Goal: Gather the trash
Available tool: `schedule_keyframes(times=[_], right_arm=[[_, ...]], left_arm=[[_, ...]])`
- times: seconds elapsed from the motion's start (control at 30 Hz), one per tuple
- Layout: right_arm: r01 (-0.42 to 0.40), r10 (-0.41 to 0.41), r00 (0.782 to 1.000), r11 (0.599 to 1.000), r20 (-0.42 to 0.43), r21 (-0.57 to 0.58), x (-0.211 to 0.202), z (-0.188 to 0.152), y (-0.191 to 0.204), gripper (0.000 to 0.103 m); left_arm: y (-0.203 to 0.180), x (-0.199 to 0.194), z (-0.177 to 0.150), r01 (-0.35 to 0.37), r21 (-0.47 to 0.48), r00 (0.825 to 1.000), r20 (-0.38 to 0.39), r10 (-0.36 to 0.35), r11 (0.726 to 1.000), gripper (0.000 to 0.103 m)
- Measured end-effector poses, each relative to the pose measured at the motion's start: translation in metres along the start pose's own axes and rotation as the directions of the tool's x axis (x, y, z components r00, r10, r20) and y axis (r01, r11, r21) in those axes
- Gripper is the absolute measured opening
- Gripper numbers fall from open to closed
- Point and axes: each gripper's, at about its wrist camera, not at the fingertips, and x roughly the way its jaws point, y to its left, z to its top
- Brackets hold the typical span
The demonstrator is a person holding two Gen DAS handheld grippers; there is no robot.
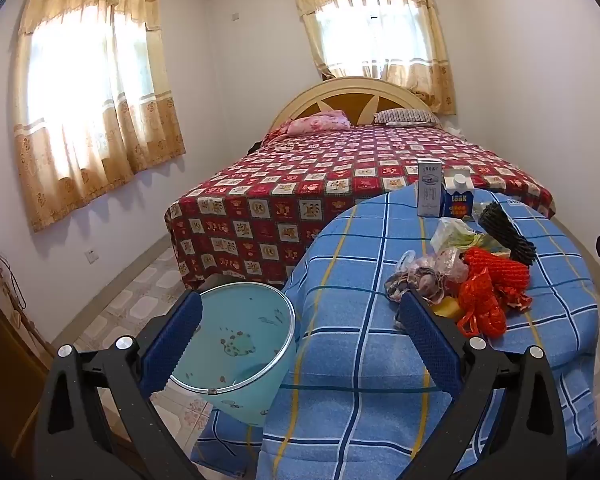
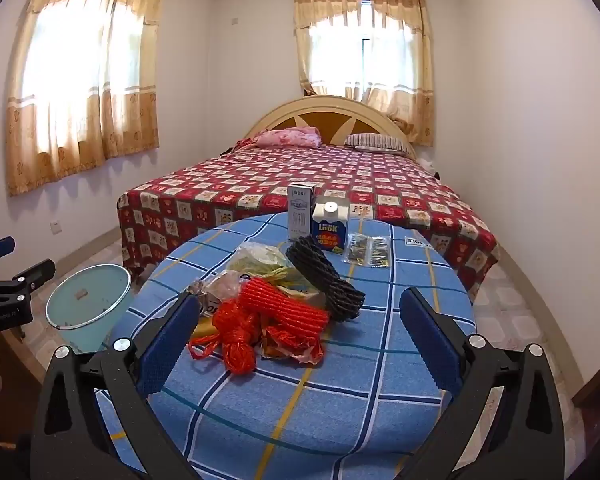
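A round table with a blue checked cloth (image 2: 340,380) holds a heap of trash: a red foam net (image 2: 288,312), a red plastic bag (image 2: 232,340), a black foam net (image 2: 324,280), crumpled wrappers (image 2: 260,260), a white carton (image 2: 300,210), a blue carton (image 2: 330,228) and a clear packet (image 2: 368,250). A light blue bin (image 1: 236,344) stands on the floor left of the table, also in the right wrist view (image 2: 88,300). My left gripper (image 1: 300,308) is open above the bin and table edge. My right gripper (image 2: 300,304) is open before the heap.
A bed with a red patterned cover (image 2: 300,184) stands behind the table. Curtained windows (image 2: 80,80) are at the left and back. Tiled floor (image 1: 140,296) lies between bed, bin and left wall. Dark furniture (image 1: 4,360) stands at the far left.
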Motion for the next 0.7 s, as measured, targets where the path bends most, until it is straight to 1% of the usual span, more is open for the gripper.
schedule_keyframes(times=[0.13,0.2,0.3,0.53,0.57,0.7], right_arm=[[0.001,-0.001,1.0,1.0,0.004,-0.004,0.001,-0.001,0.001,0.098],[0.0,0.0,1.0,1.0,0.001,-0.002,0.001,-0.001,0.001,0.098],[0.001,-0.001,1.0,1.0,0.001,-0.006,0.001,-0.002,0.002,0.098],[0.01,-0.01,1.0,1.0,-0.004,0.008,0.001,-0.002,-0.008,0.098],[0.009,-0.009,1.0,1.0,-0.001,0.002,0.001,-0.002,-0.002,0.098],[0.011,-0.011,1.0,1.0,0.002,0.001,0.0,-0.002,-0.003,0.098]], left_arm=[[-0.002,0.002,0.0,-0.001,0.008,1.0,-0.002,0.001,1.0,0.097],[0.002,0.001,0.004,0.001,-0.006,1.0,0.004,-0.001,1.0,0.097],[0.002,0.0,0.002,-0.003,-0.004,1.0,0.006,0.003,1.0,0.097],[0.004,-0.001,0.001,-0.014,-0.006,1.0,0.01,0.014,1.0,0.097],[0.005,-0.001,0.001,-0.015,-0.006,1.0,0.01,0.015,1.0,0.097],[0.006,-0.001,0.002,-0.013,-0.008,1.0,0.01,0.013,1.0,0.097]])
